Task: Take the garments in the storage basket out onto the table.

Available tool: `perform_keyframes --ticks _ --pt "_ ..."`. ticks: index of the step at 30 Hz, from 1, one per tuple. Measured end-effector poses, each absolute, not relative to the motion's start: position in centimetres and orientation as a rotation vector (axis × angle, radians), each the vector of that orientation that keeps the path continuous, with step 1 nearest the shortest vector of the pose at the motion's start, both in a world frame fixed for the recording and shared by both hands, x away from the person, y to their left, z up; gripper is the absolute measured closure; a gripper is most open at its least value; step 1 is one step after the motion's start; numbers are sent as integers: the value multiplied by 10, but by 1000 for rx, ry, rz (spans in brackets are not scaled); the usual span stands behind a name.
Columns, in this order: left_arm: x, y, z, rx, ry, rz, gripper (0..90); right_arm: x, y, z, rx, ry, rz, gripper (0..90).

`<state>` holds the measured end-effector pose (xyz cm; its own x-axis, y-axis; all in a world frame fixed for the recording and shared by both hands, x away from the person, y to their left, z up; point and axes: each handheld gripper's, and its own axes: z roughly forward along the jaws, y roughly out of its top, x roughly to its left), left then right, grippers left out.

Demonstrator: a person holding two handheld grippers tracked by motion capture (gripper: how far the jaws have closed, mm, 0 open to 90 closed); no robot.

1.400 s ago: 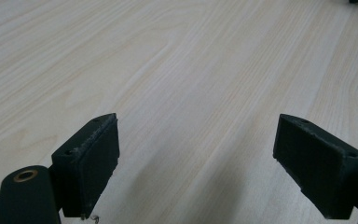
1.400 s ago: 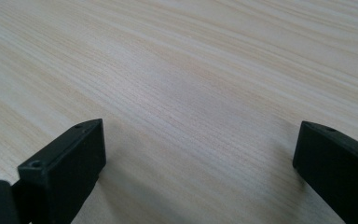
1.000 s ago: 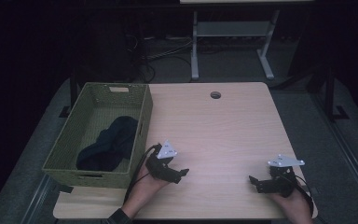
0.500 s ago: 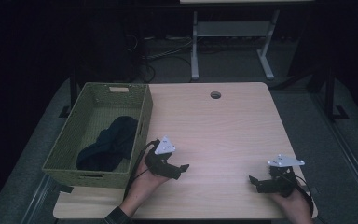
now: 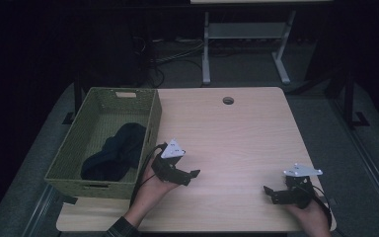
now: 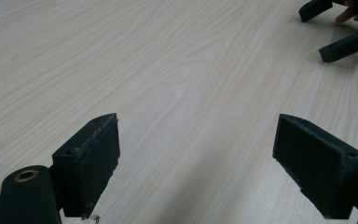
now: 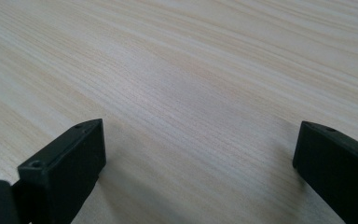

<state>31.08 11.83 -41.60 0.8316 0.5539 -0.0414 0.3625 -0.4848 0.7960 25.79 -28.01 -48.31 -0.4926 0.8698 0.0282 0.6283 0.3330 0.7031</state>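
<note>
**Going to the basket for the dark cloth**

My left gripper [image 5: 190, 175] sits just beside the green basket's [image 5: 150, 128] near right corner, jaws spread wide over bare table [image 5: 237, 138], gripping nothing. The dark cloth [image 5: 113, 153] lies bunched on the basket floor, toward its near end. My right gripper [image 5: 271, 192], also wide and empty, rests well away from the basket at the table's near edge. To do this well, I judge the left should rise above the basket wall before crossing it, tip jaws downward, and come down on the cloth's highest fold, pinching fabric rather than weave.
</note>
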Motion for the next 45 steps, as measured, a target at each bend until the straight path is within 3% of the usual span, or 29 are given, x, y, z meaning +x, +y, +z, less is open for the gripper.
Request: perform_keyframes --ticks 31,45 --pt "323 117 -389 2127 619 283 141 258 -280 -483 1329 2252 949 21" --pt "331 121 -380 2121 604 206 141 258 -280 -483 1328 2250 950 21"
